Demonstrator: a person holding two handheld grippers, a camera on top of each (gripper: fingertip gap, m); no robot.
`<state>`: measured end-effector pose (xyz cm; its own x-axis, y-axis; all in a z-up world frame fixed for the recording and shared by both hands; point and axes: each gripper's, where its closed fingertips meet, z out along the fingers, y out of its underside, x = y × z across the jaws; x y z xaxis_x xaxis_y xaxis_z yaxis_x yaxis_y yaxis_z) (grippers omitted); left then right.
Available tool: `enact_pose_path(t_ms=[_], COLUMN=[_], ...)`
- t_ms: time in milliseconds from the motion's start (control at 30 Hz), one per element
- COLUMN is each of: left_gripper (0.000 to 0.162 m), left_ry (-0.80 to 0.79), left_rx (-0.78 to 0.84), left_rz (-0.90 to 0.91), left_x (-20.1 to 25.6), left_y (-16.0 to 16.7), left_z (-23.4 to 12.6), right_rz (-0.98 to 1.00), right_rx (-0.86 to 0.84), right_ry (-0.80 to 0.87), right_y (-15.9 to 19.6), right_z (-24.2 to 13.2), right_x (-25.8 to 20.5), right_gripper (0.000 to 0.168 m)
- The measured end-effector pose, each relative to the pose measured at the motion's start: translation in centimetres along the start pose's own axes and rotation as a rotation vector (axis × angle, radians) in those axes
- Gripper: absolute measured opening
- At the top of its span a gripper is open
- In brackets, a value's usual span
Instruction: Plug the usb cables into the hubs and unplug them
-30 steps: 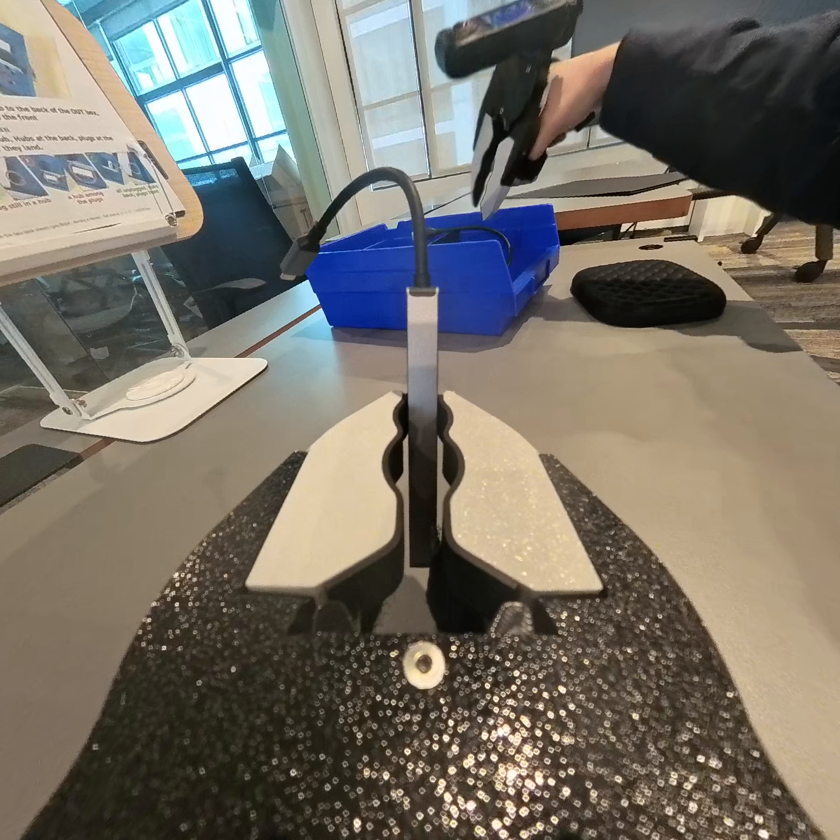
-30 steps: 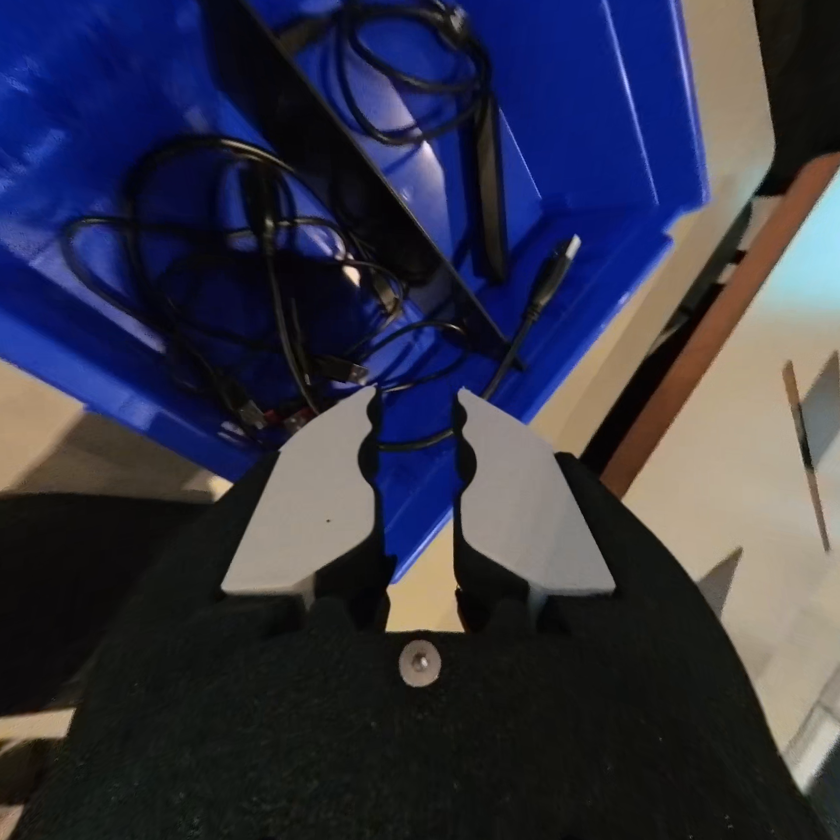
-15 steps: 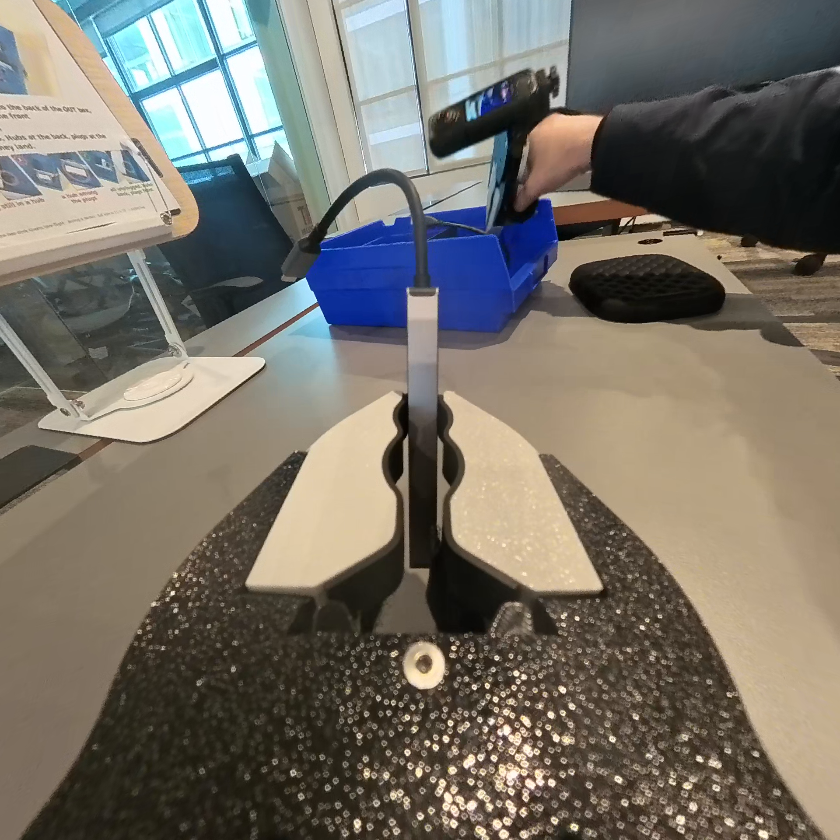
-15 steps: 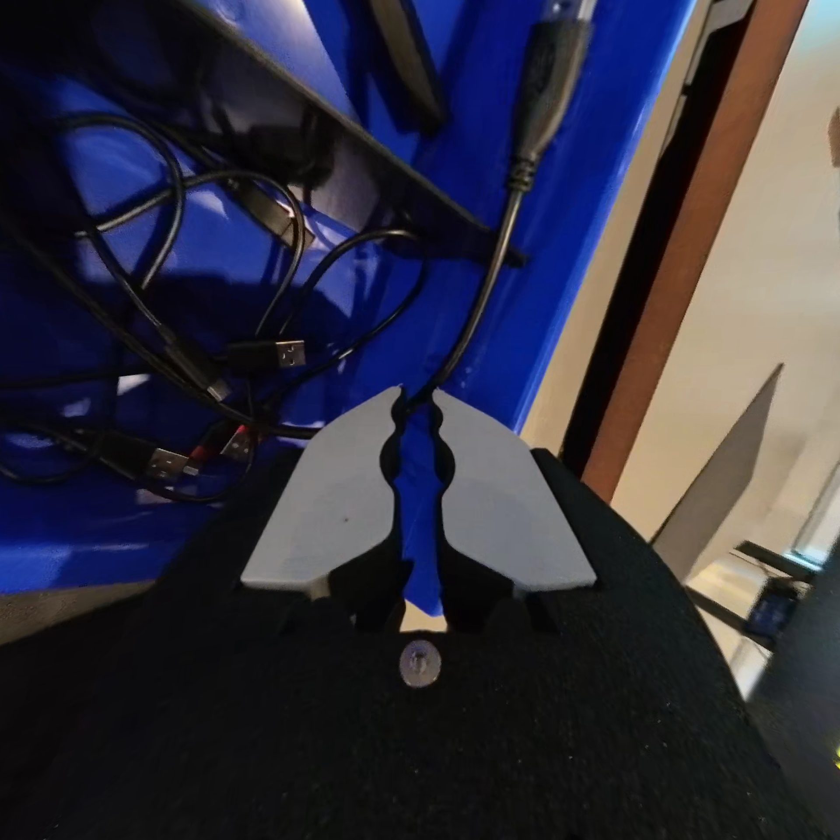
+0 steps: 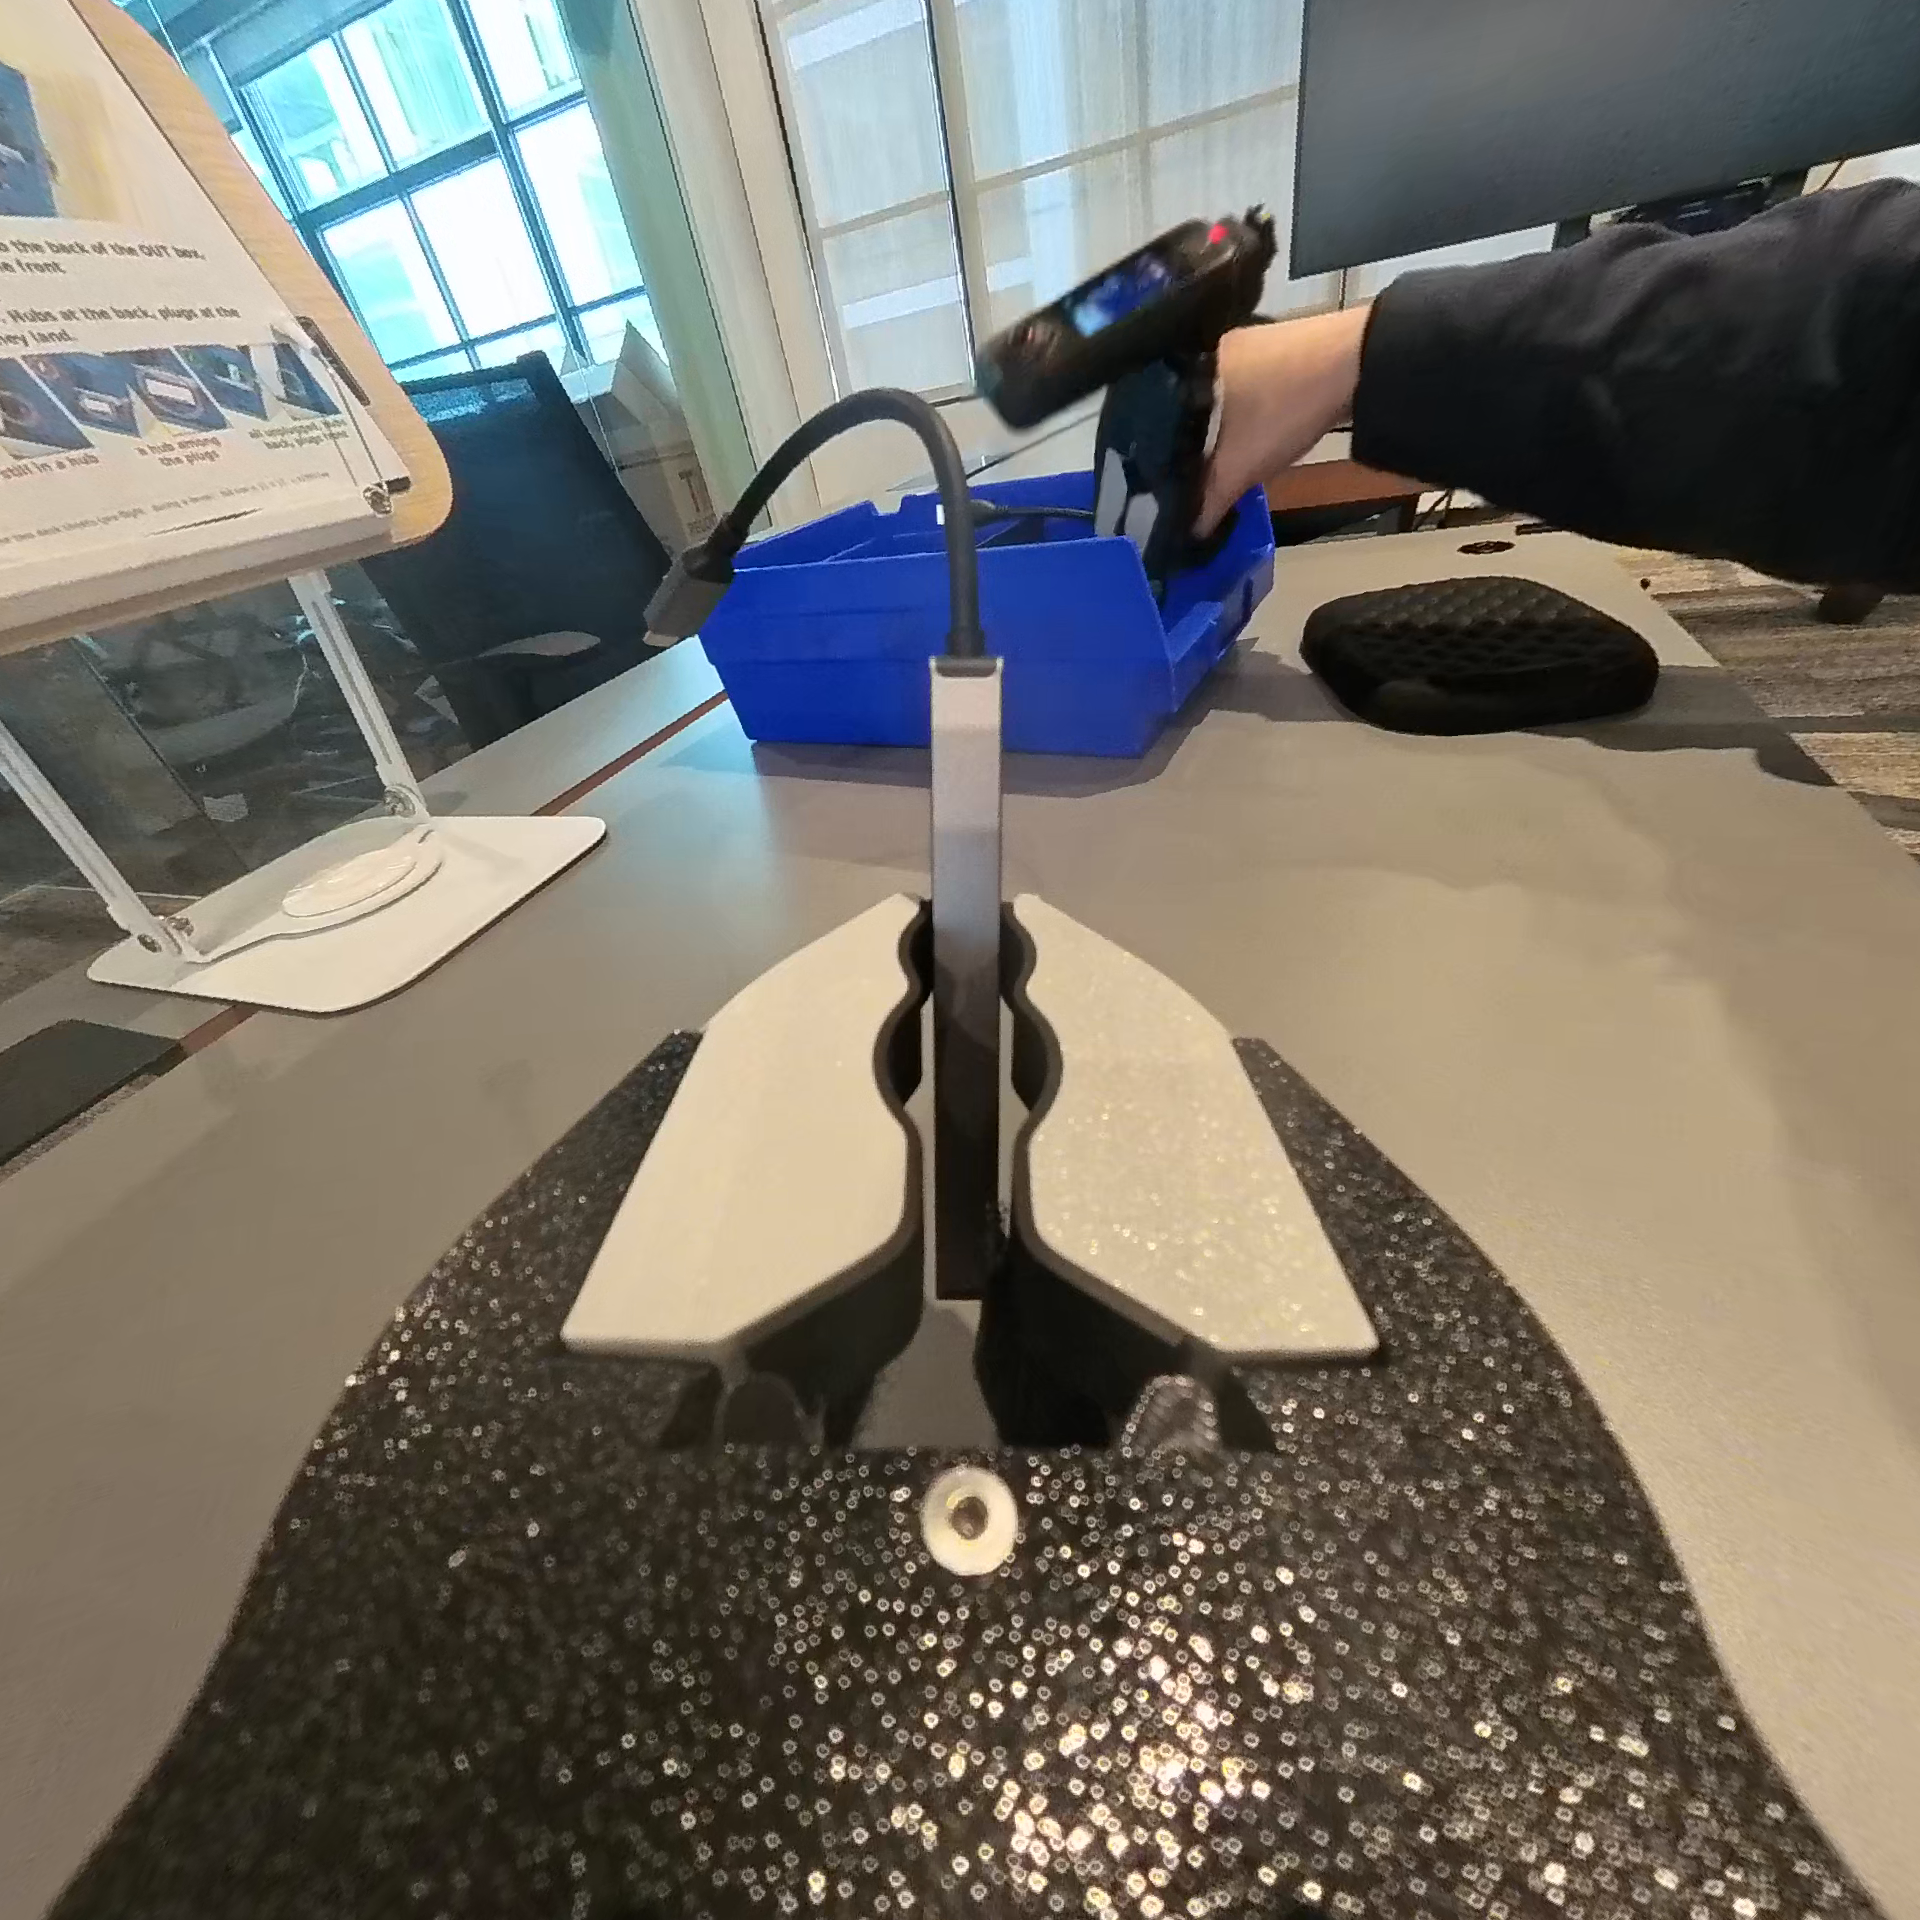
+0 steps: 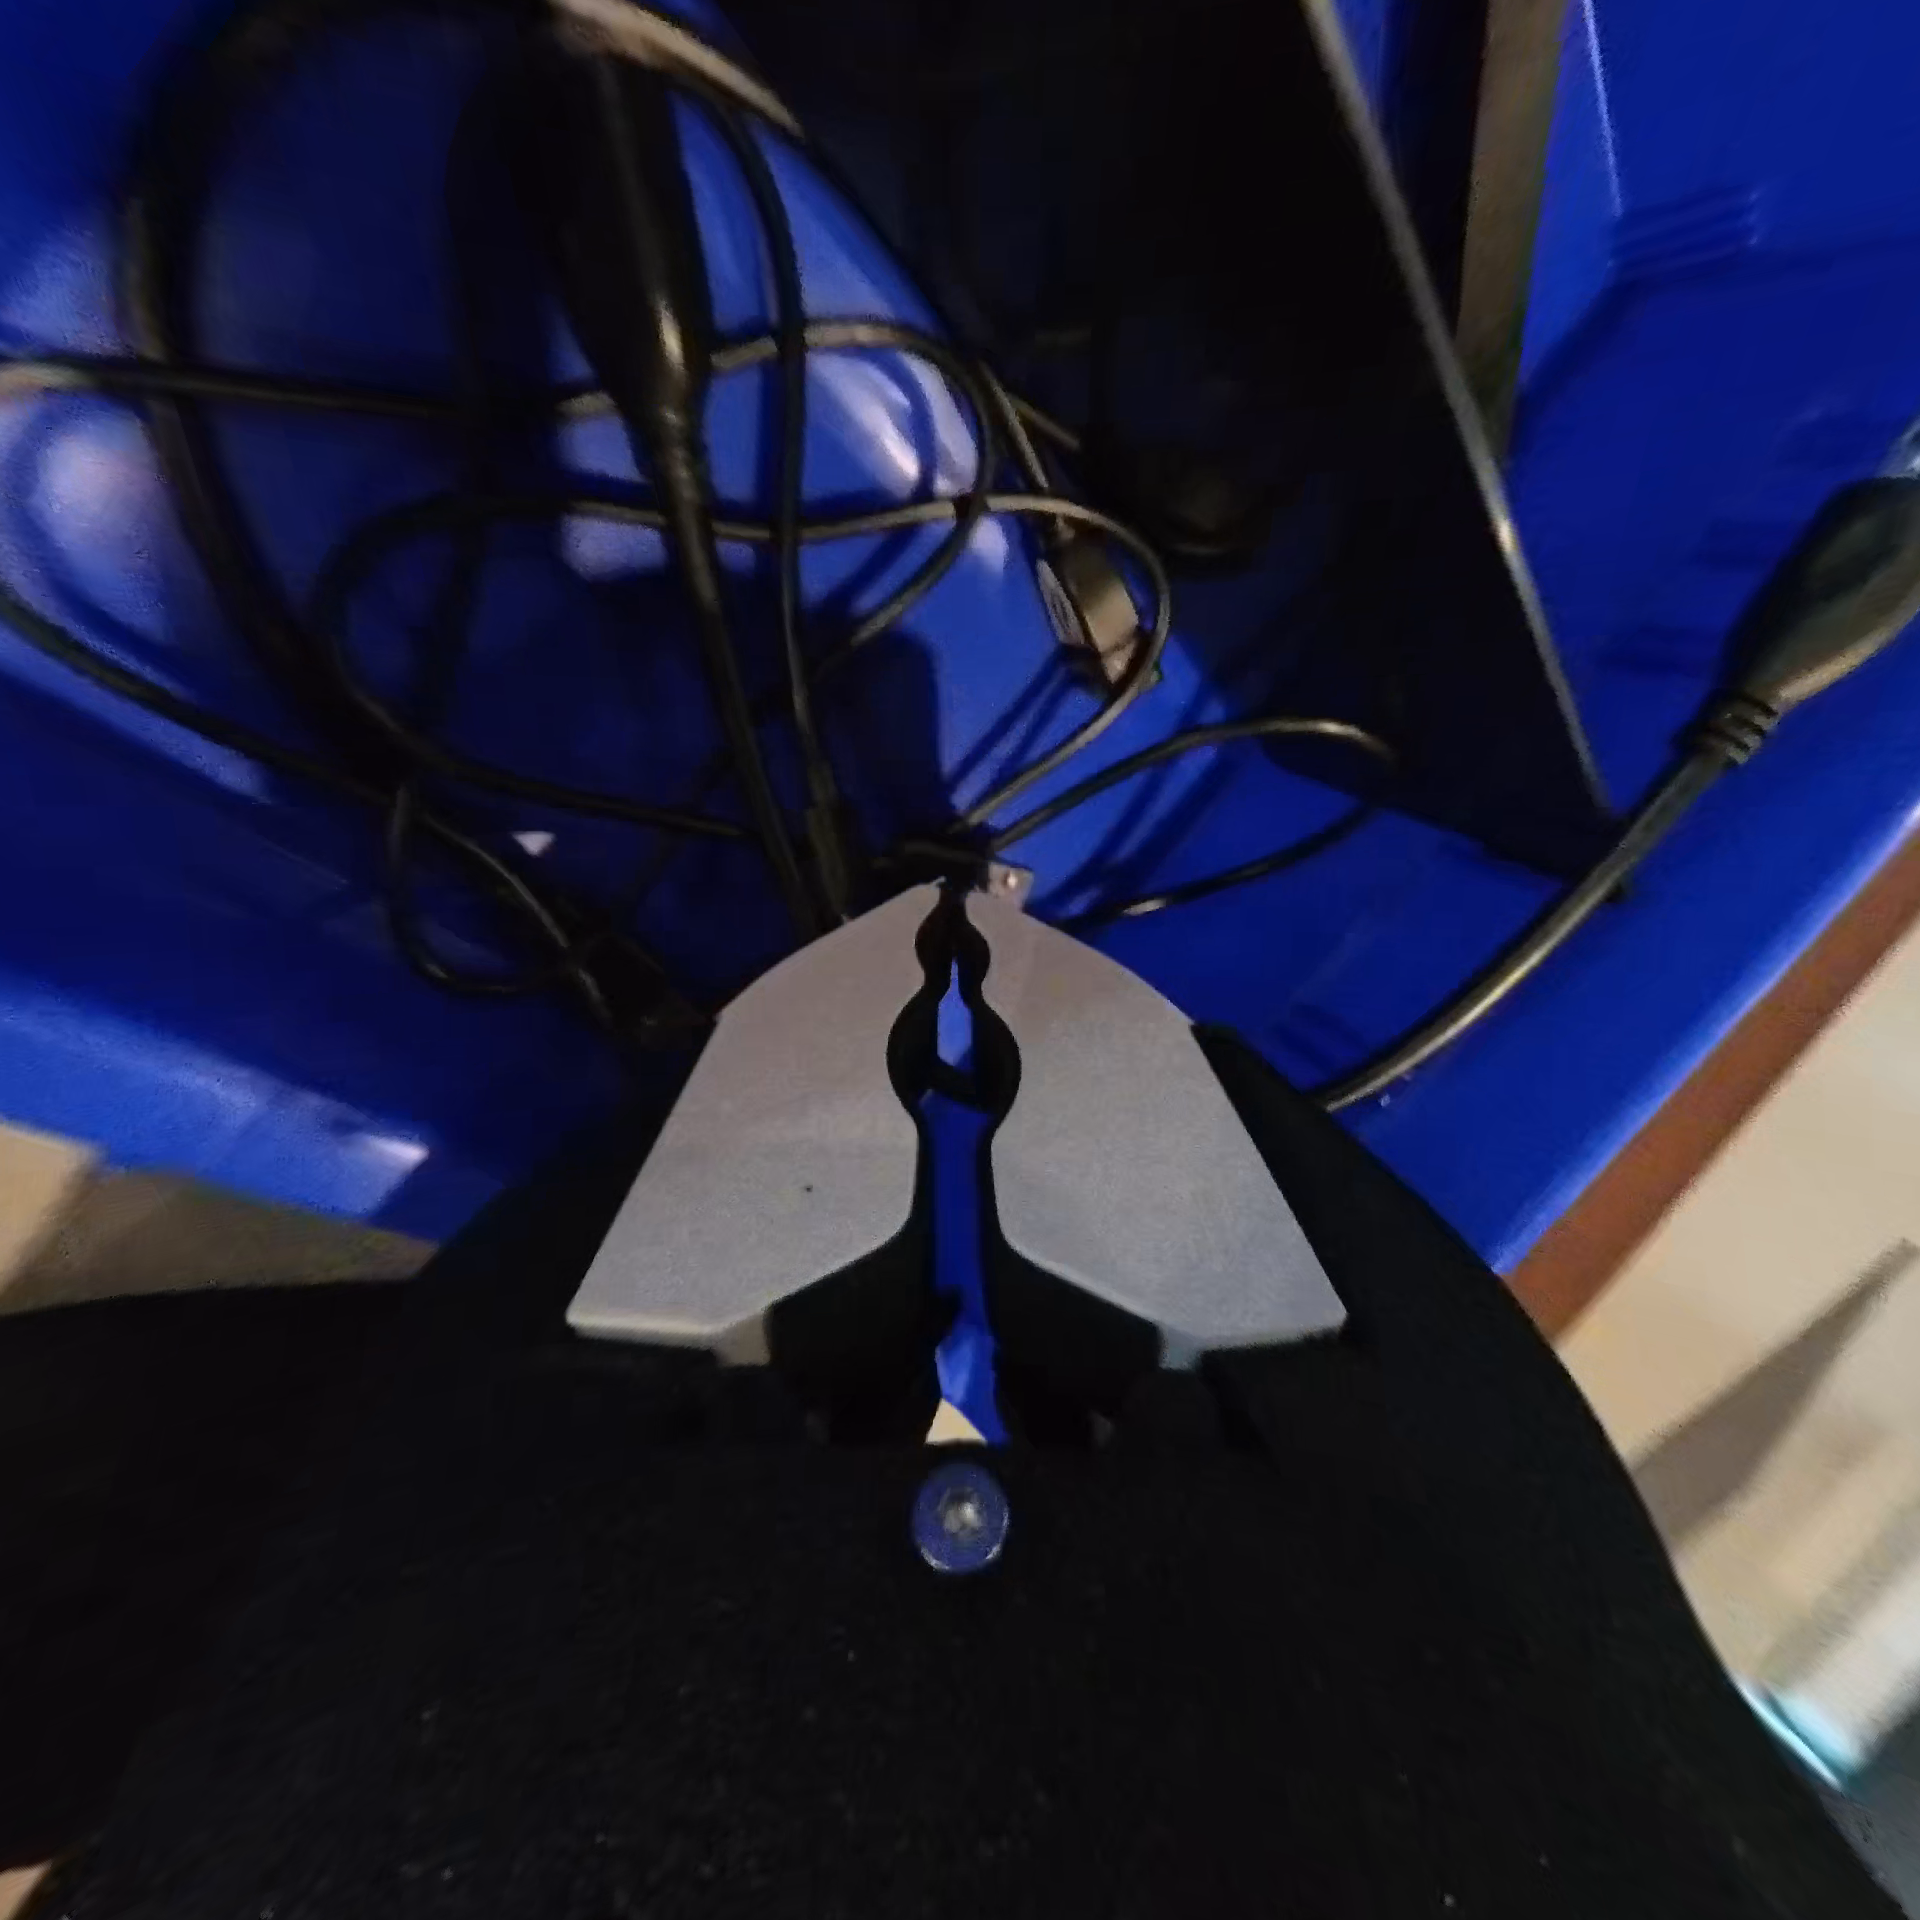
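Note:
My left gripper (image 5: 966, 914) is shut on a slim grey USB hub (image 5: 966, 790), held upright above the grey table (image 5: 1403, 987). The hub's short black lead (image 5: 883, 416) arches left to its hanging connector (image 5: 681, 608). My right gripper (image 6: 954, 896) is down inside the blue bin (image 6: 1714, 312), among tangled black USB cables (image 6: 727, 623). Its fingers are shut, pinching a thin black cable (image 6: 1143, 758) at the tips, just behind a small metal plug (image 6: 1006, 883). The left wrist view shows this gripper (image 5: 1132, 499), in a person's hand, reaching into the bin (image 5: 935, 665).
A black divider (image 6: 1455, 416) splits the bin. A thicker cable with a larger plug (image 6: 1849, 592) lies along the bin's right wall. A black cushioned pad (image 5: 1475, 655) sits right of the bin. A white stand with an instruction board (image 5: 343, 904) is at the left.
My right gripper went down from above the bin in among the cables, and its fingers closed from open onto a thin cable. My left gripper kept still, holding the hub.

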<state>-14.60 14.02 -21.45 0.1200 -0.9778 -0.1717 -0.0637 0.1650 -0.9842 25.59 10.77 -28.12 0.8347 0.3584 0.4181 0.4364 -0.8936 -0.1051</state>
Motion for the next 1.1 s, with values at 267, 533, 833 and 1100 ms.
enact_pose_path(t_ms=[267,533,833,1100], left_gripper=[0.011,0.011,0.011,0.012], left_ry=[0.002,0.005,0.007,0.009], left_rx=[-0.006,-0.010,-0.006,-0.013], left_rz=[0.007,0.008,-0.002,-0.005], left_x=[0.1,0.2,0.1,0.1], left_y=[0.1,0.1,0.1,0.2], left_z=[0.1,0.1,0.1,0.1], right_rz=[0.211,0.329,0.427,-0.063], right_rx=[0.307,0.347,0.258,0.498], right_ry=[0.246,0.199,0.075,-0.074], right_y=[-2.7,-4.9,-5.8,-7.8], right_z=[-3.8,-2.5,-0.5,-4.1], right_x=[6.8,10.6,11.6,4.6], right_gripper=[0.031,0.032,0.011,0.009])
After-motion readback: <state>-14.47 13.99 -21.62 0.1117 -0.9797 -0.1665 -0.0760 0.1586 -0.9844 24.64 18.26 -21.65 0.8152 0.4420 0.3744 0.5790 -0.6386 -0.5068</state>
